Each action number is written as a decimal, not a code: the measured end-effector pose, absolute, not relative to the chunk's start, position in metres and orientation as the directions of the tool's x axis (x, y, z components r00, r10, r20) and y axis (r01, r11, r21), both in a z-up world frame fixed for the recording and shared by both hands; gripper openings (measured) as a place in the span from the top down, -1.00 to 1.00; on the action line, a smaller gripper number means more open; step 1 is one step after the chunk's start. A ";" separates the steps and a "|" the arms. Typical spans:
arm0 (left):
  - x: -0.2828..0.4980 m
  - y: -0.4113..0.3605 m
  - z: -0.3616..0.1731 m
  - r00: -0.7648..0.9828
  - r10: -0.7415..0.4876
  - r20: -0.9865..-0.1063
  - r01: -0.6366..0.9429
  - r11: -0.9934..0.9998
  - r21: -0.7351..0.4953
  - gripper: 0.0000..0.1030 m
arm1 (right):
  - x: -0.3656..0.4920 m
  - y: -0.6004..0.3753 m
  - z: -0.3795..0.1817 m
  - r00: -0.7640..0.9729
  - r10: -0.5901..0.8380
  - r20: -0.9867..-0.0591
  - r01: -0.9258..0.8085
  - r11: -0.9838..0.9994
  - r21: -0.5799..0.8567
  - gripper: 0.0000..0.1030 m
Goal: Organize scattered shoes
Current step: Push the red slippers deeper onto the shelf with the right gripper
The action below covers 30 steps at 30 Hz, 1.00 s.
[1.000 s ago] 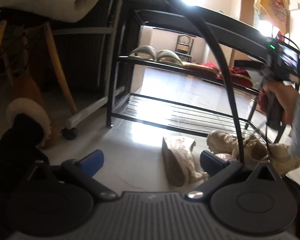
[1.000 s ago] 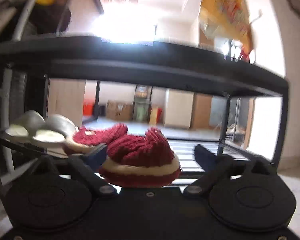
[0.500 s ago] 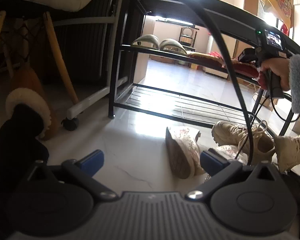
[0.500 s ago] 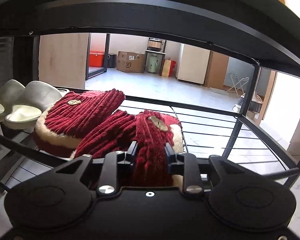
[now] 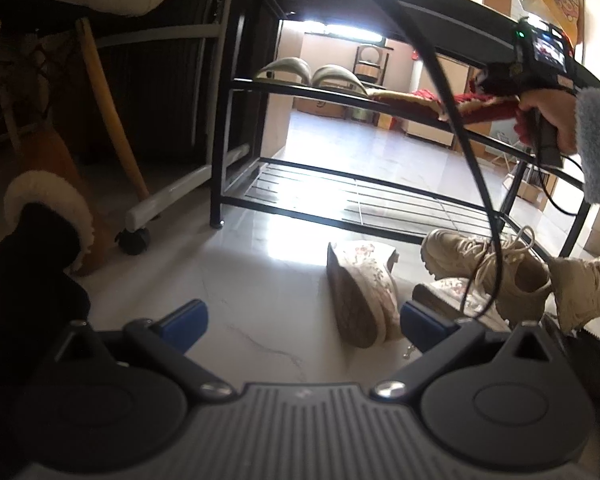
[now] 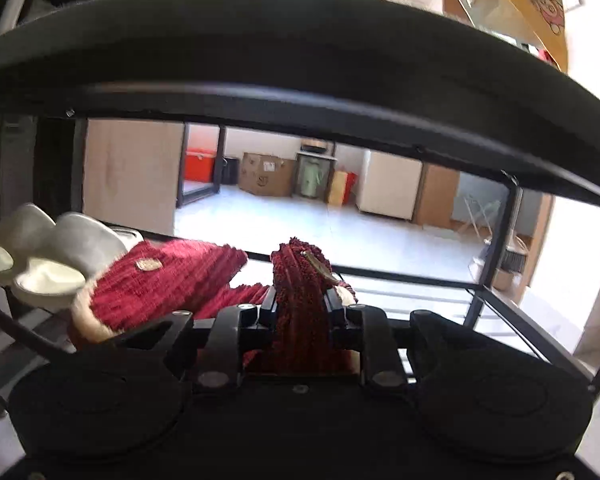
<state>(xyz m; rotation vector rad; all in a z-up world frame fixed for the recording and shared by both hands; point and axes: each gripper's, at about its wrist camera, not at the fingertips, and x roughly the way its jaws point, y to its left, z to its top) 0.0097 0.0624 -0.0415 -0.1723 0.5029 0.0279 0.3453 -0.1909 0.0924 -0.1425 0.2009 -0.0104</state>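
My right gripper (image 6: 300,308) is shut on a red corduroy slipper (image 6: 300,276), pinching its upper at the middle shelf of the black shoe rack (image 6: 380,270). Its mate (image 6: 168,280) lies just left on that shelf, beside a pair of grey slippers (image 6: 52,256). In the left wrist view a hand holds the right gripper (image 5: 496,80) at the shelf with the red slipper (image 5: 488,106). My left gripper (image 5: 302,322) hangs open and empty over the floor. Ahead of it lie two floral slippers (image 5: 364,292), one on its side, and two beige sneakers (image 5: 480,264).
The rack's bottom shelf (image 5: 360,200) holds nothing. A black fleece-lined boot (image 5: 40,216) stands at the left near chair legs (image 5: 112,112) and a caster wheel (image 5: 134,236). A black cable (image 5: 460,140) hangs across the left view. Boxes stand in the room beyond.
My right gripper went from open to shut on the red slipper and has raised its upper off the shelf. The left gripper has stayed open and hardly moved.
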 end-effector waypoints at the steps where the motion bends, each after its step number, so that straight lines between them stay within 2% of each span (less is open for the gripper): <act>1: 0.010 0.062 -0.042 0.877 -0.016 -0.481 -0.067 0.986 -0.155 -0.99 | 0.348 -0.191 0.094 0.981 -0.023 -0.190 -0.002 0.991 -0.131 0.59; 3: 0.010 0.061 -0.042 0.876 -0.015 -0.482 -0.067 0.986 -0.152 -0.99 | 0.352 -0.192 0.095 0.983 -0.031 -0.180 0.011 0.994 -0.112 0.59; 5: 0.011 0.062 -0.044 0.873 -0.011 -0.488 -0.073 0.986 -0.152 -0.99 | 0.355 -0.194 0.096 0.990 -0.045 -0.130 0.035 0.996 -0.078 0.59; 7: 0.013 0.062 -0.046 0.869 -0.009 -0.495 -0.078 0.985 -0.155 -0.99 | 0.357 -0.193 0.097 0.991 -0.038 -0.128 0.031 0.998 -0.061 0.59; 11: 0.014 0.063 -0.046 0.868 -0.012 -0.496 -0.079 0.984 -0.162 -0.99 | 0.339 -0.187 0.089 0.991 -0.017 -0.133 0.005 0.996 -0.090 0.59; 13: 0.013 0.062 -0.046 0.870 -0.013 -0.494 -0.075 0.985 -0.158 -0.99 | 0.320 -0.182 0.083 0.998 -0.009 -0.068 -0.001 0.988 -0.155 0.59; 17: 0.013 0.058 -0.046 0.865 -0.025 -0.502 -0.060 0.987 -0.152 -0.99 | 0.308 -0.177 0.085 1.000 -0.005 0.005 0.006 0.978 -0.207 0.59; 23: 0.015 0.056 -0.047 0.866 -0.024 -0.499 -0.056 0.988 -0.145 -0.99 | 0.325 -0.176 0.095 0.999 -0.009 0.053 0.019 0.979 -0.201 0.59; 26: 0.016 0.056 -0.050 0.859 -0.023 -0.512 -0.058 0.988 -0.141 -0.99 | 0.352 -0.183 0.093 0.999 -0.032 -0.001 0.032 0.991 -0.133 0.59; 30: 0.019 0.058 -0.052 0.856 -0.014 -0.517 -0.068 0.988 -0.140 -0.99 | 0.391 -0.202 0.079 0.984 -0.081 -0.162 0.081 0.997 -0.006 0.59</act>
